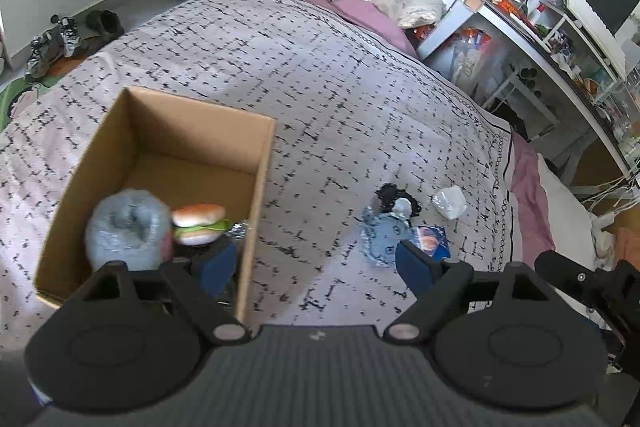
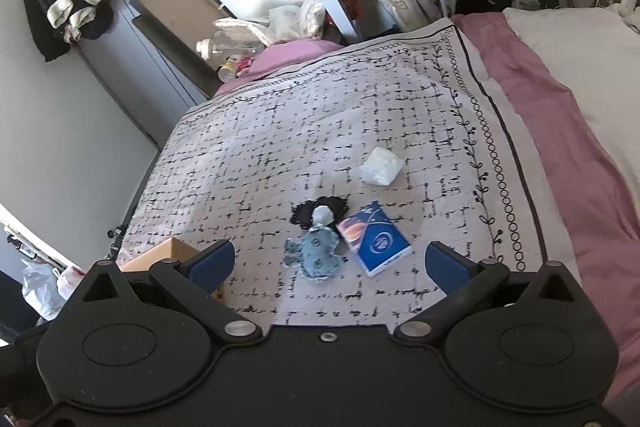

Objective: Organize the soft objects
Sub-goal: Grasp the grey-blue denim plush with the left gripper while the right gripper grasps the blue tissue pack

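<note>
A cardboard box [image 1: 256,187] stands on the bed at the left; inside lie a fluffy grey-blue ball [image 1: 126,231] and a soft toy burger [image 1: 199,223]. My left gripper [image 1: 316,265] is open and empty, straddling the box's right wall. A blue denim doll with black hair [image 1: 386,227] lies on the blanket to the right; it also shows in the right wrist view [image 2: 316,249]. A white crumpled soft lump [image 2: 380,167] lies beyond it. My right gripper [image 2: 328,265] is open and empty, just before the doll. The box corner [image 2: 176,253] shows at its left.
A blue card box [image 2: 374,243] lies right of the doll. The patterned blanket [image 2: 300,139] covers a pink sheet [image 2: 560,115]. A cluttered desk [image 1: 540,27] stands past the bed's right side. Shoes [image 1: 60,43] lie on the floor at far left.
</note>
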`<state>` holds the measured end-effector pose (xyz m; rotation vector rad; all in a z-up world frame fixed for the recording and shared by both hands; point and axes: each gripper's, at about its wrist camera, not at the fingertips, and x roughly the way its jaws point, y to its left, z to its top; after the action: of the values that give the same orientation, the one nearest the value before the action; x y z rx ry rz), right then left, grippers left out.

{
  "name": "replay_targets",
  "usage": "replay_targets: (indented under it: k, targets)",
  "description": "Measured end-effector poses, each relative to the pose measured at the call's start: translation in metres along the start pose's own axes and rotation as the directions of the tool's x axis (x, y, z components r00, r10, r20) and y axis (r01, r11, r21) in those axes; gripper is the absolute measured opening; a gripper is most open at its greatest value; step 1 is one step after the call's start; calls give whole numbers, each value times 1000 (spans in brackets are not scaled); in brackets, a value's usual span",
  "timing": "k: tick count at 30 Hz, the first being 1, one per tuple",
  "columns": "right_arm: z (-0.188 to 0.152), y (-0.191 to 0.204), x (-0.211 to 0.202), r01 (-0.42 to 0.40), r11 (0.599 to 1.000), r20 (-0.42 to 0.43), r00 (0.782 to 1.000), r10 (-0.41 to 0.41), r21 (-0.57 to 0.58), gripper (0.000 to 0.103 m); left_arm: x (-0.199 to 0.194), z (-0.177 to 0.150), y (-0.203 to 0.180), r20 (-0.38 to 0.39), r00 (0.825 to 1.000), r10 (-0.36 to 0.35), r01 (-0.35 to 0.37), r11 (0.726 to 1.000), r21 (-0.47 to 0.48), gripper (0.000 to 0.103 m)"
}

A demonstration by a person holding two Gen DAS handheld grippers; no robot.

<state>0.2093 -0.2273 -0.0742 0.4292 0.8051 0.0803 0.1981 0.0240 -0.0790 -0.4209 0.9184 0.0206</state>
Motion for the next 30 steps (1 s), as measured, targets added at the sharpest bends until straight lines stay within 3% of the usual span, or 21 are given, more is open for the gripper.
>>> replay_targets:
  k: [8,17,30]
  targets:
    - [-4,-20,25,7,1000,-22,1000,-7,-13,102,28,-5,-24,-34,999,-19,20,999,31,85]
    - [-6,-27,63,-17,998,-81,997,12,-62,89,70,-5,-45,-60,998,-33,37,997,68,83]
    - [-7,-46,113,-42,996,-202,979,25,-78,75,134,1,-52,-133,991,-24,30,999,40,82]
